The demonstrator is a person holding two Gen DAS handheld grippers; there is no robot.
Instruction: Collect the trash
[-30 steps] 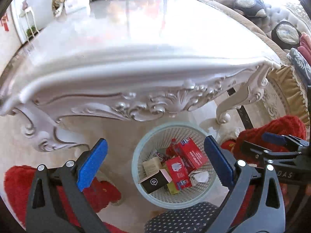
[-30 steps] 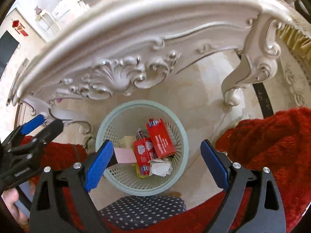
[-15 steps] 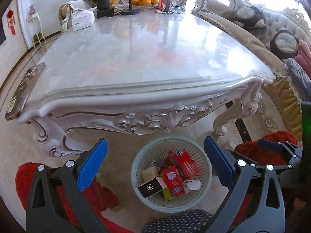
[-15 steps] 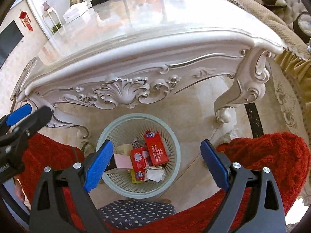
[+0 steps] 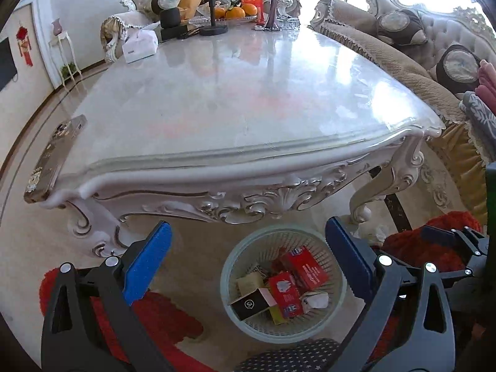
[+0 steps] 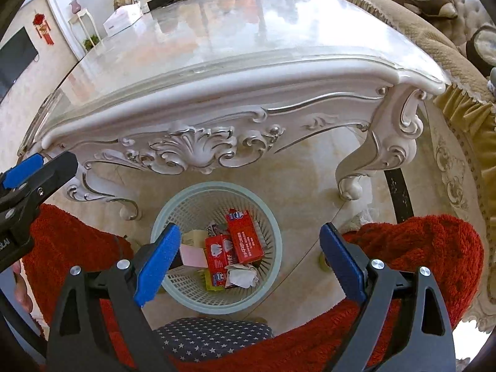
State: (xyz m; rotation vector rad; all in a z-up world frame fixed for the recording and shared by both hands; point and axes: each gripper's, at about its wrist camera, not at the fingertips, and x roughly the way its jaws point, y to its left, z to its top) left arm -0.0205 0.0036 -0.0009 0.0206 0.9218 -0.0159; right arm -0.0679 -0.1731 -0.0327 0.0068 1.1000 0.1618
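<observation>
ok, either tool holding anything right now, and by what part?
Nothing is held. Left tool and right tool both stand open with empty gaps, above the basket, where the red boxes already lie.

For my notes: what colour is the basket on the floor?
Pale green basket, best seen in the right wrist view.
</observation>
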